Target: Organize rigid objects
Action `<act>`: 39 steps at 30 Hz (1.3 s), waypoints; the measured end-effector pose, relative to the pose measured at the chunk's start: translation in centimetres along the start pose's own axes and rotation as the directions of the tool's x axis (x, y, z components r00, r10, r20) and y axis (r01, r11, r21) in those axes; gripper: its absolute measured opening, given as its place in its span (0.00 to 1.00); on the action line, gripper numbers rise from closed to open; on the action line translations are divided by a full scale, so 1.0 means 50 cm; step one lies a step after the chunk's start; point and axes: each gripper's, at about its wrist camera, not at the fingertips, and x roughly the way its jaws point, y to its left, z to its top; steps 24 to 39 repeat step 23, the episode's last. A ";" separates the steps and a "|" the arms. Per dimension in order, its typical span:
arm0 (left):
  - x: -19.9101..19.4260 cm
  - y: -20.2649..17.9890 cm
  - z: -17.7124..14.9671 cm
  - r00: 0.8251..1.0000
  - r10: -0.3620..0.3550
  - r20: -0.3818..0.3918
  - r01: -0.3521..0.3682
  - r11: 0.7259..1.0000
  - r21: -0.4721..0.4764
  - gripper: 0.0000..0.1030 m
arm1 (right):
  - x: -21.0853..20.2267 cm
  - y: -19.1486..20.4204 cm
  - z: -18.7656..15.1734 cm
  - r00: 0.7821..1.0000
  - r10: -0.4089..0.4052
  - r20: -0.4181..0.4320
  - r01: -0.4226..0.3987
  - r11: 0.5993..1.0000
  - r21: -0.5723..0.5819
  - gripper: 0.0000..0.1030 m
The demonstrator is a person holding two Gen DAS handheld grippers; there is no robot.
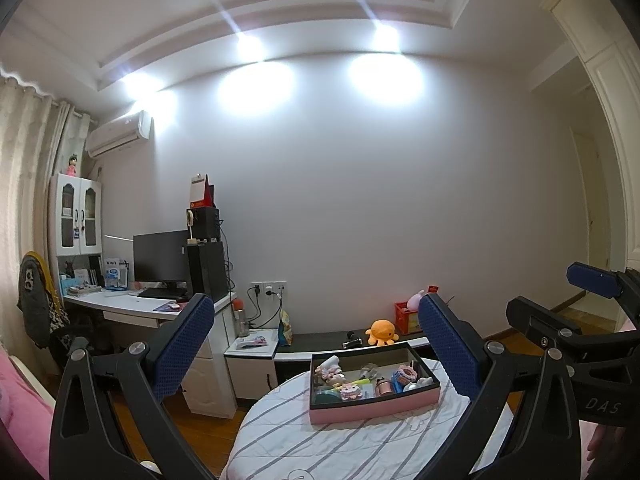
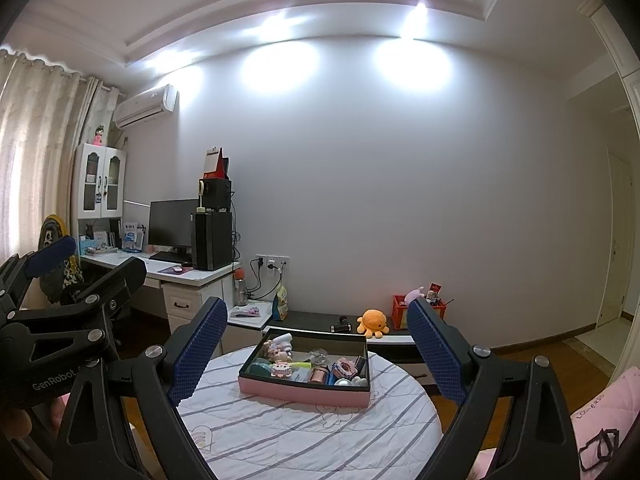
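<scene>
Above the striped table (image 2: 280, 432), both grippers (image 1: 316, 344) (image 2: 316, 344) are hovering wide and empty; approaching the pink tray's (image 2: 300, 394) clutter, probably small toys, slowly suits.

Home bedroom: desk (image 2: 192, 274), curtains (image 2: 36, 136), plush octopus (image 2: 373, 322)

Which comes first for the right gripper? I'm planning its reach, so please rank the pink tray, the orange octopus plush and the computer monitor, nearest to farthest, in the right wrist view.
1. Pink tray: on the striped table, straight ahead of the right gripper.
2. Orange octopus plush: on the low bench behind the table, slightly right.
3. Computer monitor: on the desk, far left.
</scene>
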 end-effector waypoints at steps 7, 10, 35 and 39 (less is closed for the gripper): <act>0.000 0.000 0.000 1.000 0.000 0.000 0.000 1.000 0.002 1.00 | 0.000 0.000 0.000 1.000 0.001 -0.003 -0.001 1.000 0.000 0.90; 0.000 0.000 0.000 1.000 0.000 -0.001 0.000 1.000 0.000 1.00 | -0.002 0.000 0.001 1.000 0.000 -0.006 0.000 1.000 -0.001 0.90; 0.000 0.000 -0.002 1.000 0.000 -0.003 0.000 1.000 0.002 1.00 | 0.006 -0.004 0.006 1.000 -0.002 -0.014 0.002 1.000 -0.005 0.90; 0.000 0.000 -0.002 1.000 0.000 -0.003 0.000 1.000 0.002 1.00 | 0.006 -0.004 0.006 1.000 -0.002 -0.014 0.002 1.000 -0.005 0.90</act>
